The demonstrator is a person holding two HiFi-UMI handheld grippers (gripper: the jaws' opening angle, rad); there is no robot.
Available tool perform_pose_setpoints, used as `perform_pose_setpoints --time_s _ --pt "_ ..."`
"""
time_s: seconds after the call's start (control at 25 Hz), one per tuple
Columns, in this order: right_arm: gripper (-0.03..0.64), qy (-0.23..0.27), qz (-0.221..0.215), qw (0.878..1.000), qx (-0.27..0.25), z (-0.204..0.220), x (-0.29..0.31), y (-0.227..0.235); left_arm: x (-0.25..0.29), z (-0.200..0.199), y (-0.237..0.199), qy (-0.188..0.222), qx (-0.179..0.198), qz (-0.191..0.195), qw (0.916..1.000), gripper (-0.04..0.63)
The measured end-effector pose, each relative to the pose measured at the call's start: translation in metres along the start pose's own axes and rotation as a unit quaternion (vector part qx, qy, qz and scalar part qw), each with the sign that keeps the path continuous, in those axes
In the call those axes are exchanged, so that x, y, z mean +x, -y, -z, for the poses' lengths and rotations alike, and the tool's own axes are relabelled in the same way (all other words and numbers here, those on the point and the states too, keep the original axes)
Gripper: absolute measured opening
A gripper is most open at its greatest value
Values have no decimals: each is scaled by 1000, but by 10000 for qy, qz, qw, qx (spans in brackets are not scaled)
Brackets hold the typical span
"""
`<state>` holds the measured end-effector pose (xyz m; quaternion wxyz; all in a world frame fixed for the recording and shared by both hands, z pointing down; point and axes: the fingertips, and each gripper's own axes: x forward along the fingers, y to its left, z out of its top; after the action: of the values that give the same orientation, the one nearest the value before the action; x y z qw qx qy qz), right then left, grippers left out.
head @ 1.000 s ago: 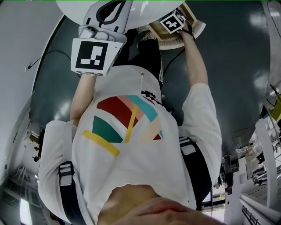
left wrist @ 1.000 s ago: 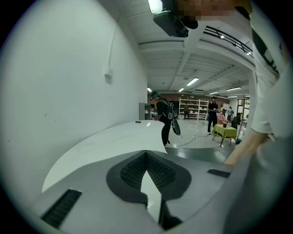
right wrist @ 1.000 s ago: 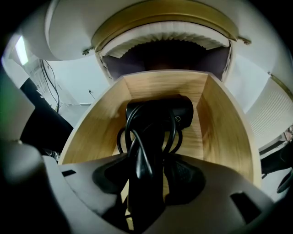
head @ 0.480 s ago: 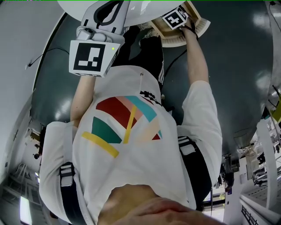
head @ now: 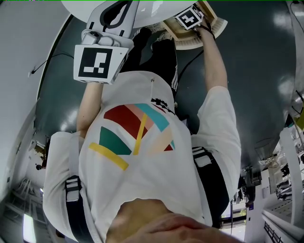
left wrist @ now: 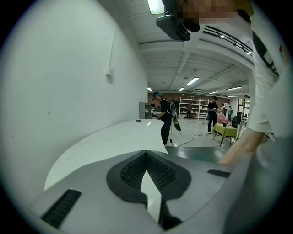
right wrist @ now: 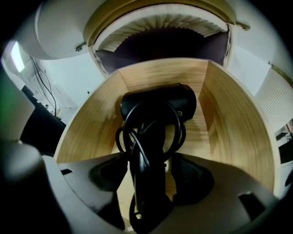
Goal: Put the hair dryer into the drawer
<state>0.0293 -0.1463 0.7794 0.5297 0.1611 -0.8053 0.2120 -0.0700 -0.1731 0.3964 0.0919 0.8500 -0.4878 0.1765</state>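
Note:
The black hair dryer (right wrist: 158,107) lies inside the open wooden drawer (right wrist: 233,123), its cord looped round the handle. My right gripper (right wrist: 149,171) points down into the drawer with the handle between its jaws. The jaws are opening, and wood shows between the handle and the right pad. In the head view only that gripper's marker cube (head: 187,19) shows, over the drawer (head: 211,29) at the top. My left gripper (left wrist: 145,157) is shut with nothing in it, held over the white curved table (left wrist: 105,141); in the head view the left gripper (head: 118,12) shows at the top left.
Above the drawer sits a dark opening under a white rounded top (right wrist: 55,32). Beyond the white table, several people (left wrist: 163,114) stand on a dark floor near shelves and a yellow-green table (left wrist: 226,131). A white wall (left wrist: 68,82) rises on the left.
The right hand's marker cube has edged slightly toward the top of the head view. The left gripper stays where it was.

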Motion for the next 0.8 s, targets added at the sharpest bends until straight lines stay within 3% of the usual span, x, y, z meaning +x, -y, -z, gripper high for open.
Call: perform_pose_setpoints --time_s 0.08,0.36,0.52,0.64,0.8 --pt "302 3 -80 9999 113 -2 -2 -2 -1 0 0 14 -6 2 10000 15" --pt "305 -43 3 9999 106 -3 -27 -6 0 -22 7 276 -76 117 9995 14" --pt "305 -74 140 9998 -114 -12 -48 -4 -4 -29 5 225 -115 135 9996 14" --pt "305 -260 314 9991 -82 -7 -63 0 -6 -37 2 387 -193 134 9990 14" --pt "305 -133 484 9987 -101 -12 -83 -1 -9 -52 -3 602 -284 147 9977 14"
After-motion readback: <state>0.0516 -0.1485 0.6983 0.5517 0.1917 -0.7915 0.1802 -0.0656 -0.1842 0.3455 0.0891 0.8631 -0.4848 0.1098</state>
